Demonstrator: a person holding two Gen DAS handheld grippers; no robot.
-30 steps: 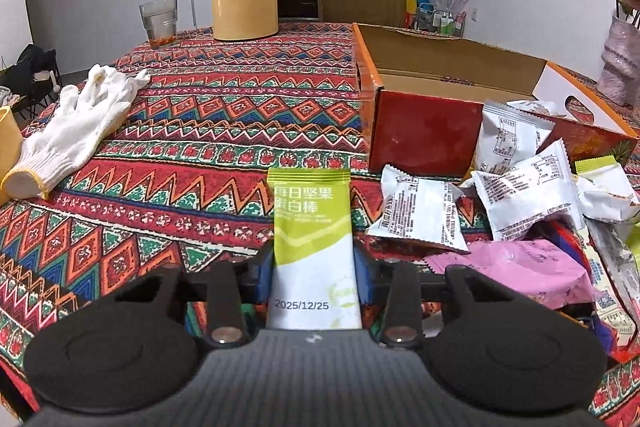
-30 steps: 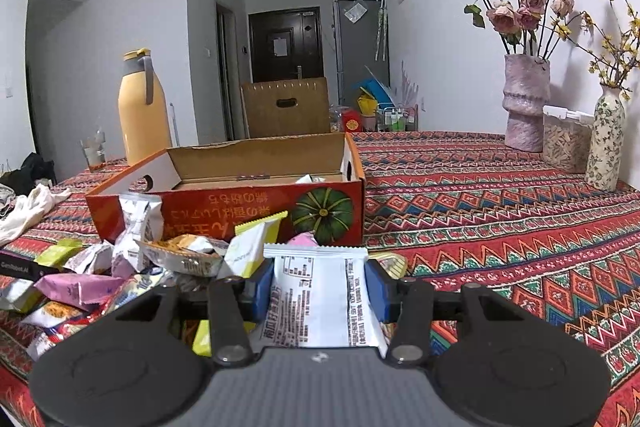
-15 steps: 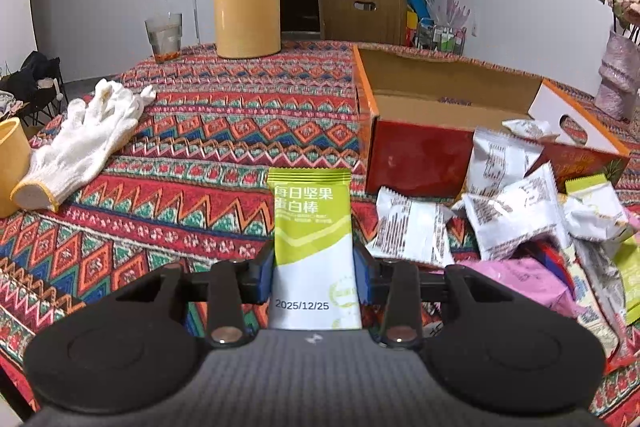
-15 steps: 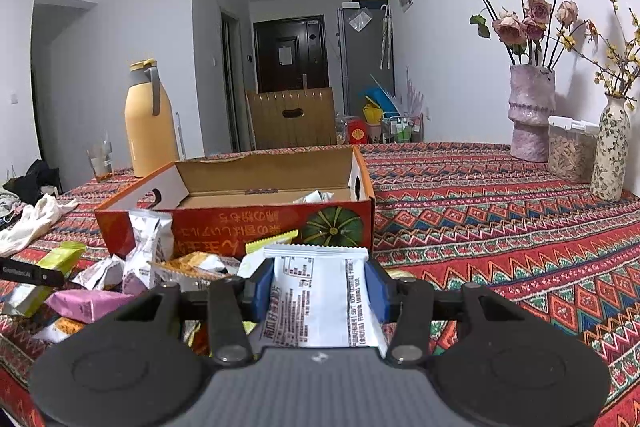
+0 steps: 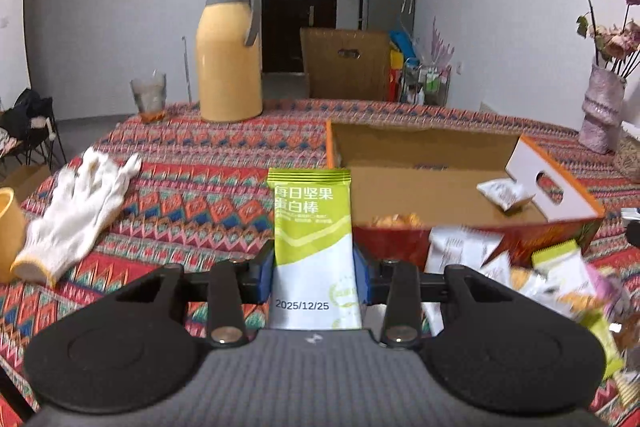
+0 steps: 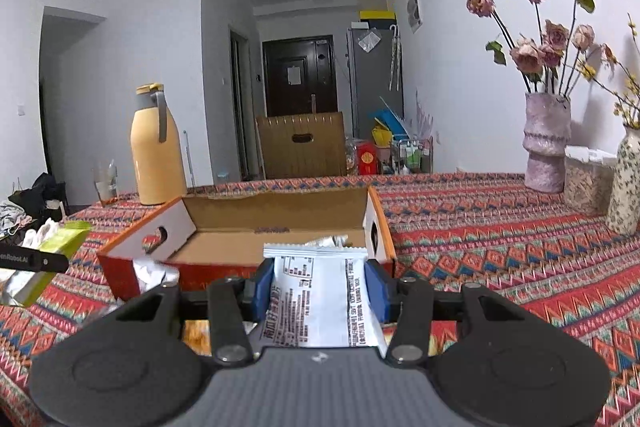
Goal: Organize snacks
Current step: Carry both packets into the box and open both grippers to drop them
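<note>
My left gripper [image 5: 314, 277] is shut on a green and white snack bar packet [image 5: 312, 227], held upright above the table, just left of the open orange cardboard box [image 5: 420, 163]. My right gripper [image 6: 318, 287] is shut on a white printed snack packet [image 6: 320, 295], raised in front of the same box [image 6: 280, 227]. The green packet [image 6: 60, 243] and the left gripper's tip also show at the left edge of the right wrist view. The box holds a white packet [image 5: 502, 193] and something orange. Several loose snack packets [image 5: 560, 279] lie in front of it.
A patterned tablecloth [image 5: 192, 195] covers the table. At the left lie a white glove [image 5: 76, 211] and a yellow cup [image 5: 8, 231]. A yellow thermos [image 5: 228, 55] and a glass [image 5: 148, 95] stand at the back. Flower vases [image 6: 546, 143] and a jar [image 6: 584, 183] stand at the right.
Both grippers have risen with their packets still held. The box's inside now shows from above, and the snack pile has dropped lower in both views.
</note>
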